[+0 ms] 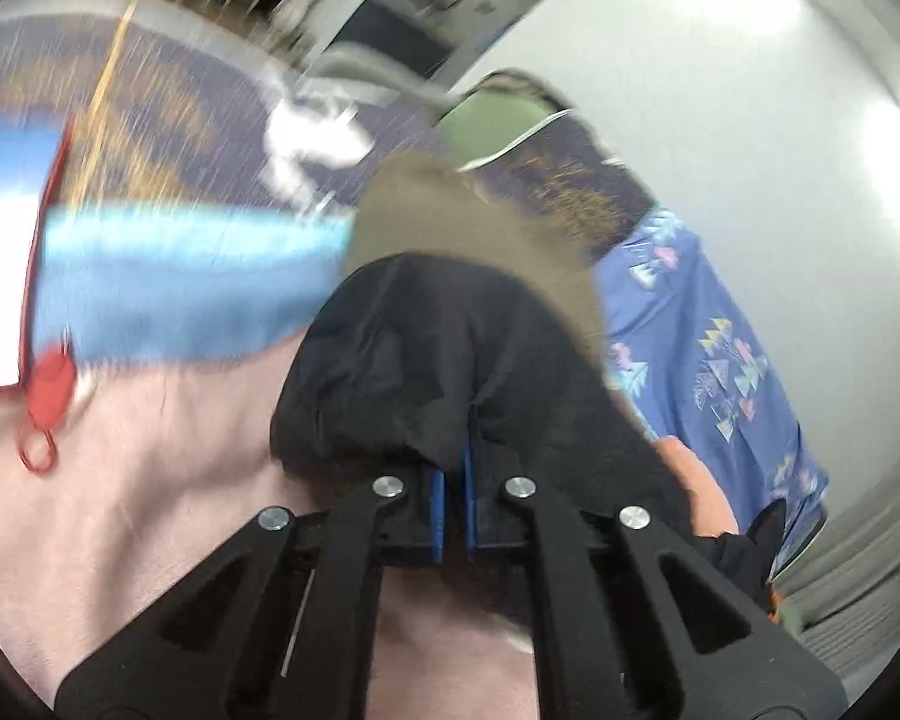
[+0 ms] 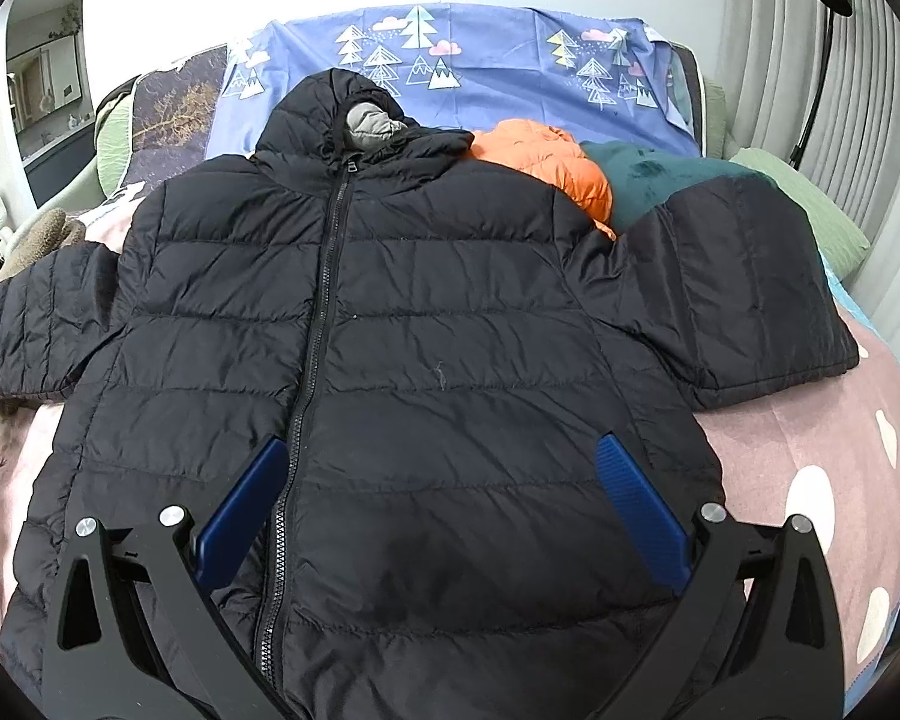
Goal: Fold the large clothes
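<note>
Left gripper (image 1: 453, 480): clamped on black jacket (image 2: 390, 360) fabric; tips hidden, view blurred. Right gripper (image 2: 444, 510): fingers wide apart above hem. Jacket's lower edge cut off; pink sheet (image 2: 798, 450) bare to the right.

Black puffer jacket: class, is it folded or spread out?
Spread: the black puffer jacket lies flat, front zipped, both sleeves out sideways.

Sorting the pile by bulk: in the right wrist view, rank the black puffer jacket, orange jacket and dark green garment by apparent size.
1. black puffer jacket, by far.
2-3. dark green garment and orange jacket: look alike, both partly hidden, so unranked.
</note>
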`<state>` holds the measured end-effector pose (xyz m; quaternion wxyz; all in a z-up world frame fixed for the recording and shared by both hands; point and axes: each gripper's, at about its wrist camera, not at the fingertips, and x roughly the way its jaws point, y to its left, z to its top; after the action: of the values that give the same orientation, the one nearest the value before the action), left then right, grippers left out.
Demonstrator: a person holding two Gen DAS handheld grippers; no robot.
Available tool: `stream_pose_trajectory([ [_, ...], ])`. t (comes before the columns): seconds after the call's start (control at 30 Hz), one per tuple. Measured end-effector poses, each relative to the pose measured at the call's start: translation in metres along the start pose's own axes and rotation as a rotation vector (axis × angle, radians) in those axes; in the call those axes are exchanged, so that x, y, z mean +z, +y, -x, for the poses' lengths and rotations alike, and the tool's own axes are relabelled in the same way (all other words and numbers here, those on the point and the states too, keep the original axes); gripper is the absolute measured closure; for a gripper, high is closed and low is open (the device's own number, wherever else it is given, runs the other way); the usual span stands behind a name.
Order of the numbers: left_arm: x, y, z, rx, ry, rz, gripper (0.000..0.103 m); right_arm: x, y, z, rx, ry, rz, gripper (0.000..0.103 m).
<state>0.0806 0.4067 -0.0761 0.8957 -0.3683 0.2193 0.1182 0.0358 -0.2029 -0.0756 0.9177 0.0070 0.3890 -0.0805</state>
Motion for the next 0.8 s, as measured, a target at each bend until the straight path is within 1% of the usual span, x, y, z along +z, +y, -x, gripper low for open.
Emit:
stream_pose_trajectory([
  [0.03,0.0,-0.016,0.009,-0.019,-0.017,-0.035,0.099,0.0,-0.001,0.001,0.002,-0.002,-0.001,0.001],
  [0.1,0.004,-0.061,0.023,-0.076,-0.052,-0.136,0.099,0.0,-0.005,0.002,0.01,-0.007,-0.011,0.001],
  [0.13,0.004,-0.093,0.03,-0.112,-0.067,-0.212,0.099,0.0,-0.007,0.004,0.013,-0.01,-0.016,0.001],
  [0.2,-0.013,-0.153,0.043,-0.163,-0.085,-0.371,0.099,-0.002,-0.015,0.007,0.015,-0.02,-0.032,0.001],
  [0.27,-0.042,-0.22,0.043,-0.21,-0.078,-0.565,0.099,-0.005,-0.024,0.008,0.011,-0.02,-0.052,0.001],
  [0.3,-0.06,-0.247,0.038,-0.231,-0.063,-0.65,0.098,-0.006,-0.029,0.008,0.008,-0.018,-0.062,0.001],
  [0.37,-0.114,-0.299,0.029,-0.267,0.002,-0.84,0.098,-0.008,-0.043,0.01,-0.004,-0.015,-0.089,0.001],
  [0.4,-0.15,-0.323,0.023,-0.284,0.042,-0.94,0.097,-0.01,-0.049,0.011,-0.01,-0.015,-0.101,0.001],
  [0.43,-0.173,-0.336,0.018,-0.296,0.069,-0.997,0.092,-0.011,-0.056,0.012,-0.018,-0.017,-0.113,0.001],
  [0.47,-0.204,-0.349,0.012,-0.316,0.113,-1.064,0.091,-0.012,-0.064,0.015,-0.031,-0.021,-0.129,0.001],
  [0.5,-0.224,-0.354,0.005,-0.331,0.148,-1.101,0.081,-0.013,-0.071,0.017,-0.04,-0.024,-0.14,0.001],
  [0.53,-0.254,-0.36,-0.003,-0.34,0.199,-1.149,0.057,-0.014,-0.08,0.019,-0.054,-0.028,-0.154,0.001],
  [0.57,-0.271,-0.364,-0.009,-0.345,0.224,-1.178,0.039,-0.015,-0.086,0.02,-0.063,-0.03,-0.162,0.001],
  [0.6,-0.286,-0.366,-0.012,-0.358,0.244,-1.204,0.037,-0.015,-0.093,0.022,-0.073,-0.031,-0.171,0.001],
  [0.67,-0.32,-0.369,-0.012,-0.406,0.313,-1.28,0.028,-0.015,-0.103,0.024,-0.087,-0.034,-0.182,0.001],
  [0.7,-0.33,-0.366,-0.011,-0.43,0.34,-1.317,0.027,-0.015,-0.108,0.024,-0.092,-0.034,-0.186,0.001],
  [0.73,-0.337,-0.362,-0.011,-0.449,0.353,-1.356,0.026,-0.014,-0.111,0.023,-0.092,-0.033,-0.19,0.001],
  [0.8,-0.36,-0.36,0.003,-0.47,0.339,-1.463,0.023,-0.012,-0.114,0.022,-0.074,-0.031,-0.192,0.001],
])
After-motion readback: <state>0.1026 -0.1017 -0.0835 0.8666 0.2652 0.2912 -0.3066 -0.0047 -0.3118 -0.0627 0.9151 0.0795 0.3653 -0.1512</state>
